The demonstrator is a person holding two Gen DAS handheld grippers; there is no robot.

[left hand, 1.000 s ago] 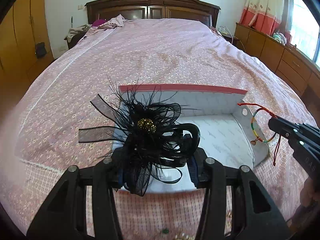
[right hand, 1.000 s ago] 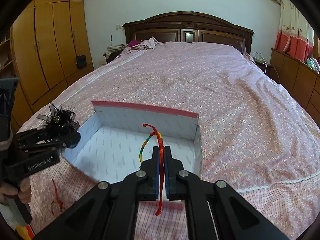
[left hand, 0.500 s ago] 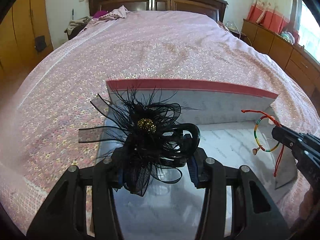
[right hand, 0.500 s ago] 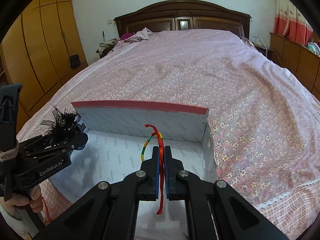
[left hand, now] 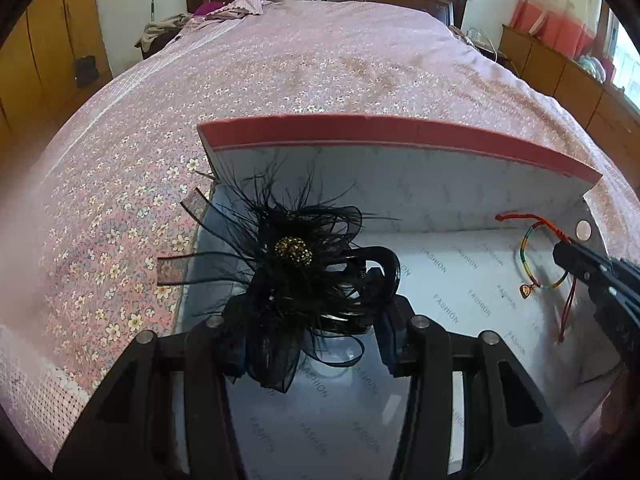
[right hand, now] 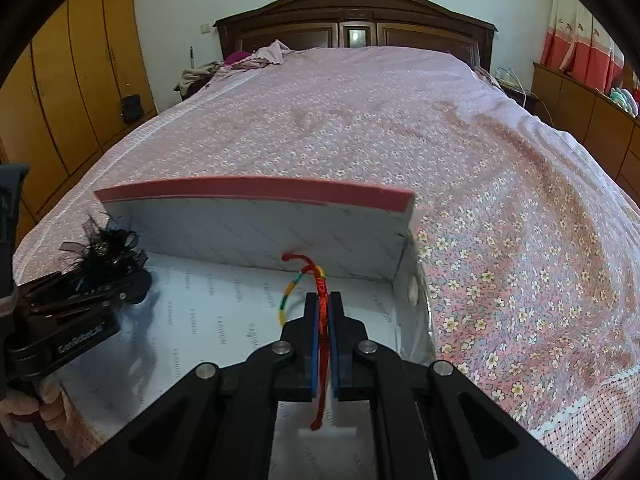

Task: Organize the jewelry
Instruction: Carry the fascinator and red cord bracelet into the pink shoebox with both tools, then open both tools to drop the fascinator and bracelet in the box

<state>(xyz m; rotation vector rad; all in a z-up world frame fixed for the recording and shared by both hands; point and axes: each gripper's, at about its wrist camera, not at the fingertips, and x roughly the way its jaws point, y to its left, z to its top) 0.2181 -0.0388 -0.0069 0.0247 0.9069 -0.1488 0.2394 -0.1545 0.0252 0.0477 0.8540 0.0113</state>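
Your left tongs [left hand: 314, 344] pinch the black feathered hair clip [left hand: 296, 276] and your right tongs [right hand: 324, 340] pinch the red-corded rainbow bracelet [right hand: 304, 284], both poised over the open white pink-rimmed box [left hand: 400, 128] on the bed [right hand: 360, 120], neither yet released inside.

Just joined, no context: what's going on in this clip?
A person is putting jewelry away with two handheld grippers. The left gripper is clamped on a black feather hair clip, the right gripper on a rainbow cord bracelet. Both pieces hang over the open box on the bed; neither is released yet.
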